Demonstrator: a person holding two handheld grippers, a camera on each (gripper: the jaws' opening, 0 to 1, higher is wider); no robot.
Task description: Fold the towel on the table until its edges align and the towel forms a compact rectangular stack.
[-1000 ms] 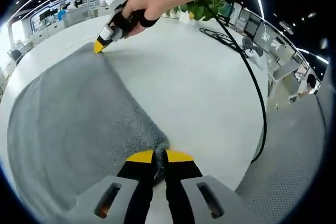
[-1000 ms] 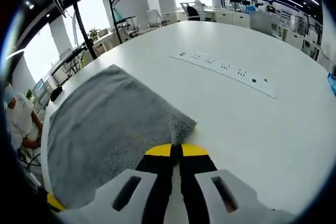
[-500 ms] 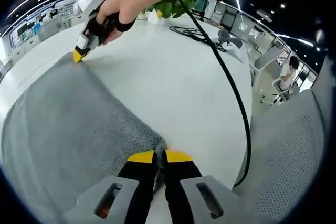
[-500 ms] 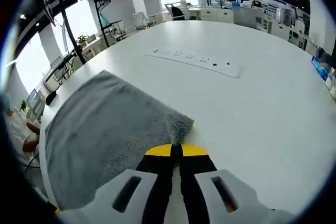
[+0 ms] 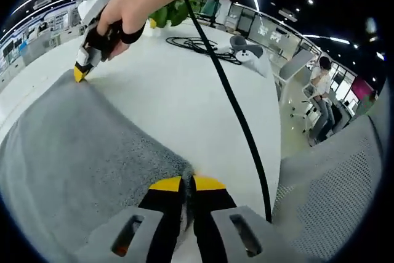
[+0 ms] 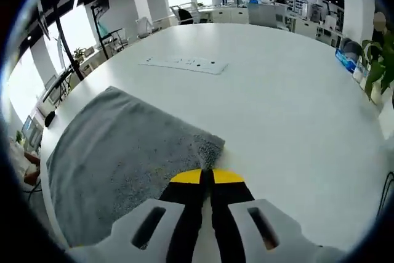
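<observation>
Since prior frame I swung both hands round; towel (image 5: 80, 152) stayed flat on table (image 6: 295, 90) near its edge. Left gripper (image 5: 186, 183) and right gripper (image 6: 206, 177) each clamped on adjacent corner. Soft, limp, light; corner grip suited.

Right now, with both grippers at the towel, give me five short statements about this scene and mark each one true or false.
1. The left gripper is shut on a corner of the grey towel. True.
2. The right gripper hangs open, clear of the towel. False: its jaws are closed on a towel corner lying on the white table.
3. A white power strip lies on the table beyond the towel in the right gripper view. True.
4. The towel is already a compact folded stack. False: it lies spread out in a single layer.
5. A black cable runs across the table in the left gripper view. True.
</observation>
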